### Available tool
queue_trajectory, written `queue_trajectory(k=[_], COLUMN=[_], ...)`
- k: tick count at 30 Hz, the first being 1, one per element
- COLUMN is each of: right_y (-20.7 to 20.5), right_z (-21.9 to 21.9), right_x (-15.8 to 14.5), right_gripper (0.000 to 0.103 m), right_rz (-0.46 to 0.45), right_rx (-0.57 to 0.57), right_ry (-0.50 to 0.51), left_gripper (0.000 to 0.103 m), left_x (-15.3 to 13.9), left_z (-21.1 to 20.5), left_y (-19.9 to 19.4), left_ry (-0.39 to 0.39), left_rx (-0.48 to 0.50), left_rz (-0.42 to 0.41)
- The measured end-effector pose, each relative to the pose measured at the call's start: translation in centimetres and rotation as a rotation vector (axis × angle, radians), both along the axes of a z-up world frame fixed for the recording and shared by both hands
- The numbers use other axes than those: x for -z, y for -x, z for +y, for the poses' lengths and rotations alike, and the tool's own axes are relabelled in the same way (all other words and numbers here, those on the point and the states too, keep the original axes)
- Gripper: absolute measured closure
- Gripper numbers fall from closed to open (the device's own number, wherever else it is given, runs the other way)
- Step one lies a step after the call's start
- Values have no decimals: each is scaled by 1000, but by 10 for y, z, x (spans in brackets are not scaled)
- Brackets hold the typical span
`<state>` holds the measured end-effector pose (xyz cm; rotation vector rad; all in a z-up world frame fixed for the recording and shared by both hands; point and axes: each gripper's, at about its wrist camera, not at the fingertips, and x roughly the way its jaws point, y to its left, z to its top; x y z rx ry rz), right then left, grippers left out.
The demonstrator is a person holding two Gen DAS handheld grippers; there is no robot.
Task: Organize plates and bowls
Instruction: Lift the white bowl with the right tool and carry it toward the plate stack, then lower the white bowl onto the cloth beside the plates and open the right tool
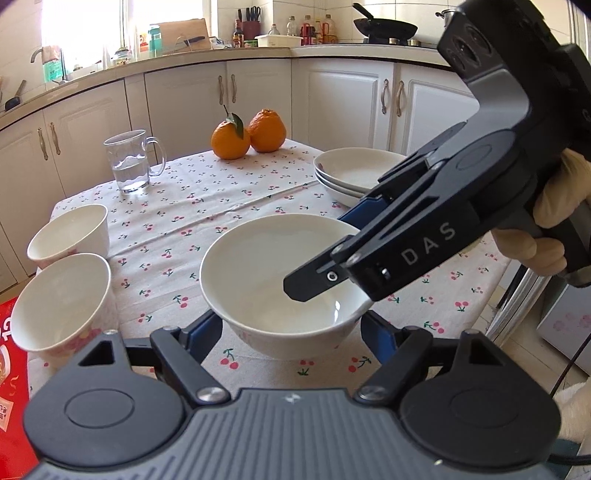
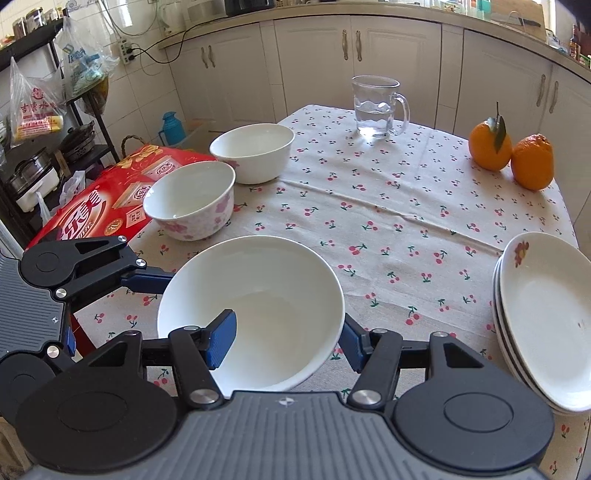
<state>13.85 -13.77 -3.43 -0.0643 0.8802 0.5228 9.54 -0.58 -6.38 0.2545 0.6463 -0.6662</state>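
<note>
Cherry-print tablecloth (image 2: 388,206) underlies the bowl (image 2: 258,295), its rim pinched by the right hand-held gripper (image 2: 288,341).

We see cream panelled cabinets (image 1: 184,99) across the upper frame, a bright sunlit window (image 1: 85,26) at upper left.

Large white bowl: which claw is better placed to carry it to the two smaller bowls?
Right: the right claw is shut on the large white bowl, one finger inside. The left claw shows no clear grip.
</note>
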Motion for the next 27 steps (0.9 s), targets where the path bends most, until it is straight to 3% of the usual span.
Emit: queue_trajectory(k=[23, 27], right_y=[-15, -14], right_z=[-18, -19], right_x=[14, 14], right_gripper=[37, 33], right_rz=[8, 7], right_rx=[47, 40], right_ry=[-10, -26], left_gripper=[21, 20], left_x=[9, 10], left_z=[-14, -14], left_y=[-16, -15], left_ry=[-5, -16], left_rx=[1, -3], left_rz=[18, 13])
